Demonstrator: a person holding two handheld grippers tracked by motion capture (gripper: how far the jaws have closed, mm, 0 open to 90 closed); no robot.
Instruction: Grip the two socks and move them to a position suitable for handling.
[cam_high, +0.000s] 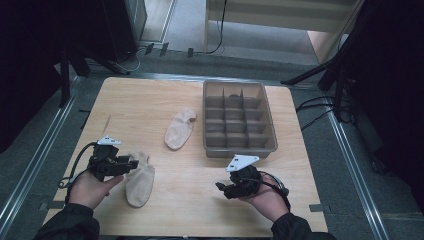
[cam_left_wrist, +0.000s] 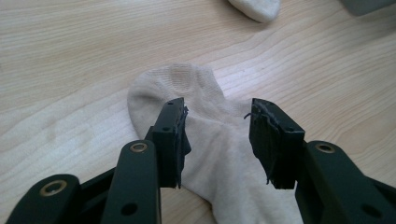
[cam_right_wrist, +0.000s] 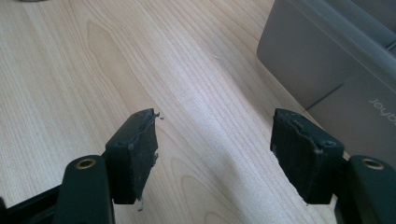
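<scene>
Your left gripper (cam_left_wrist: 218, 140) hovers with fingers spread over a soft cream fabric ankle sock (cam_left_wrist: 219, 154) lying flat on the pale wooden bench (cam_high: 200, 170) — light, limp. Pinch its bunched middle. Right gripper (cam_right_wrist: 215, 154) fingers spread, empty.

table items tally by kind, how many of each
socks: 2, one by the left gripper, one mid-table
divided bins: 1
total: 3

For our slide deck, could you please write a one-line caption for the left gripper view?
Left tool held open over a cream sock lying on the wooden table.
</scene>
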